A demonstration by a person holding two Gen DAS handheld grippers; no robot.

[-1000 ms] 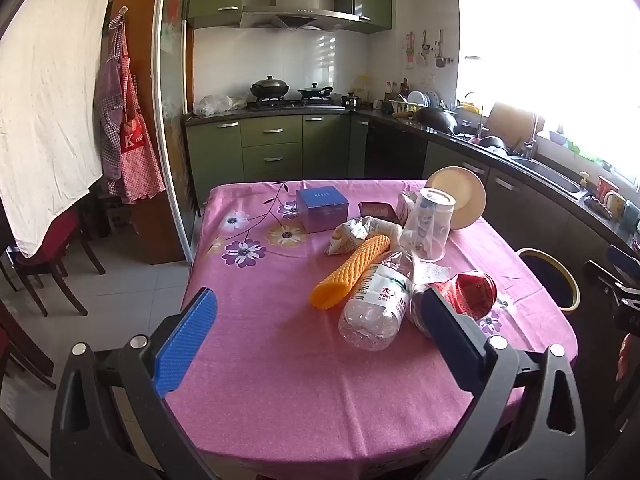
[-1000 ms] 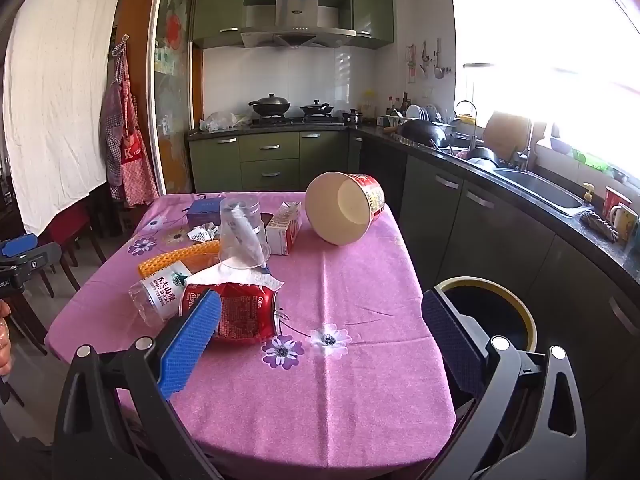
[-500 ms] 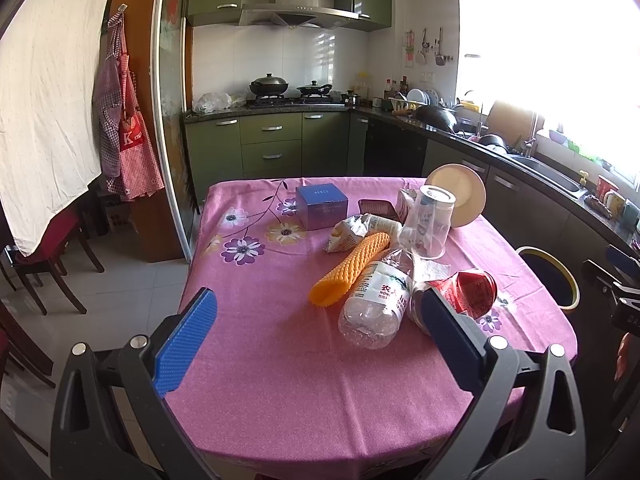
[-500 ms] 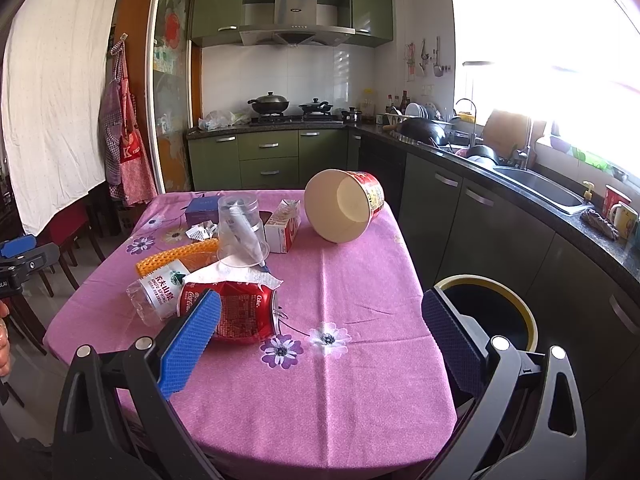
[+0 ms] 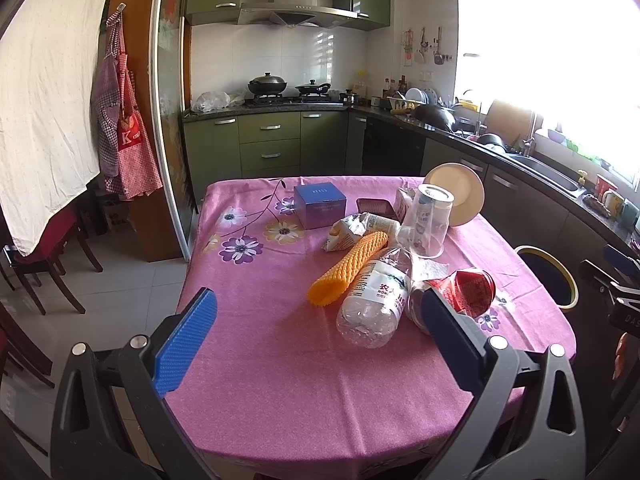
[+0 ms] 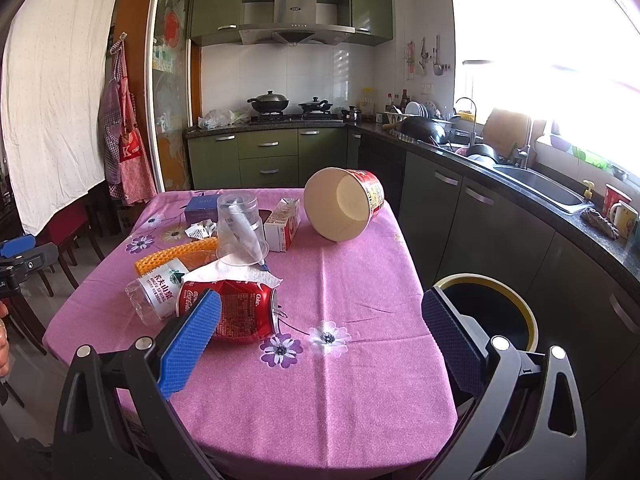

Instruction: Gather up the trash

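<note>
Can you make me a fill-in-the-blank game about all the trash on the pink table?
1. The red soda can is lying on its ____.
2. The clear plastic cup stands ____ down on the table.
3. The bin beside the table has a ____ rim.
4. The left gripper and right gripper are both ____, holding nothing.

Missing words: side; upside; yellow; open
</note>
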